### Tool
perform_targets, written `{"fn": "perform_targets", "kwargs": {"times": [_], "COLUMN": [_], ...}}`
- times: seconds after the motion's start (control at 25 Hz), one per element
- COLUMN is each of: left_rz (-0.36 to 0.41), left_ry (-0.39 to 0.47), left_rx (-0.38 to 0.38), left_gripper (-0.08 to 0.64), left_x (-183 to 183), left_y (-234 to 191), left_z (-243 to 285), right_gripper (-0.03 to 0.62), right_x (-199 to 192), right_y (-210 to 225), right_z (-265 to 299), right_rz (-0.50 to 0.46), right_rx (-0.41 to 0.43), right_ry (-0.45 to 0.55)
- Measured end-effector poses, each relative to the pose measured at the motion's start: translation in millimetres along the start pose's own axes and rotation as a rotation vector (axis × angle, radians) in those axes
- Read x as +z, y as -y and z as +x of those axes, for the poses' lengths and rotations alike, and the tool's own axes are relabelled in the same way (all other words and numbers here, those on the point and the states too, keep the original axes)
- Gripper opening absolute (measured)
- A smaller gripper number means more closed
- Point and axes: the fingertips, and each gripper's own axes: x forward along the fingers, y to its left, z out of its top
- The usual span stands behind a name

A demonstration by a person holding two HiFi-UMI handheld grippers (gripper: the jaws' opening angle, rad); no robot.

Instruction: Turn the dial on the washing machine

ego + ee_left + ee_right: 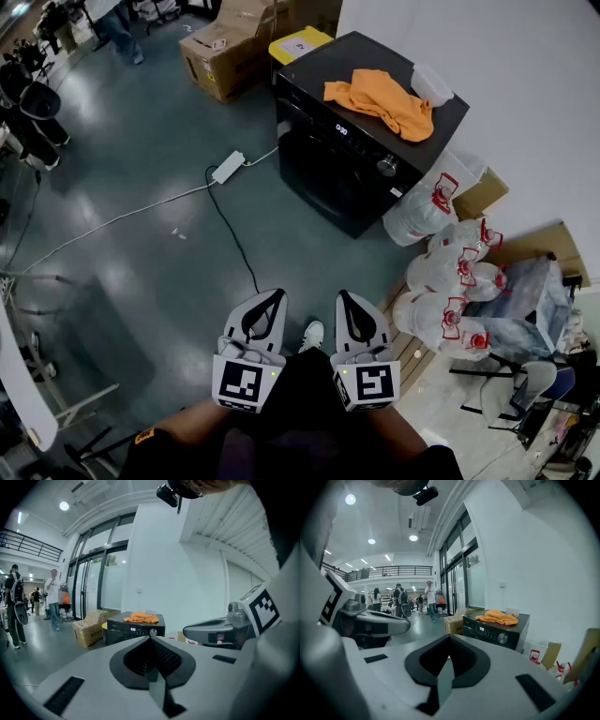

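Observation:
A black washing machine (356, 141) stands against the white wall, well ahead of me. Its round silver dial (387, 166) sits at the right end of the front panel, beside a small lit display (341, 129). The dial (153, 632) also shows in the left gripper view, and the dial (502, 638) in the right gripper view. An orange cloth (382, 100) lies on the machine's top. My left gripper (278, 293) and right gripper (341, 295) are held side by side near my body, far from the machine. Both are shut with nothing between their jaws.
A clear plastic tub (431, 82) sits on the machine's top. White plastic bags (441, 272) pile up to its right. Cardboard boxes (225, 47) and a yellow bin (298, 44) stand behind it. A power strip (228, 167) with cables lies on the floor. People stand far off.

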Motion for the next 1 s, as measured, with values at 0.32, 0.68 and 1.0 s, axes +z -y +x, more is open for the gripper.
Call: {"fn": "perform_targets", "kwargs": {"times": [0.32, 0.68, 1.0], "left_rz": [0.02, 0.051, 0.08], "left_ry": [0.023, 0.045, 0.1], "left_rx": [0.0, 0.011, 0.016], "left_gripper": [0.012, 0.013, 0.014], "left_x": [9, 32, 58], "left_y": [1, 12, 41], "left_z": [15, 36, 80], "right_gripper": [0.014, 0.015, 0.017], "right_x": [7, 21, 28], "right_y": [14, 43, 97], "right_z": [7, 8, 11], "right_rz": [-0.02, -0.033, -0.062], "right_rx": [-0.005, -0.031, -0.035], "right_ry": [0.002, 0.041, 0.069]}}
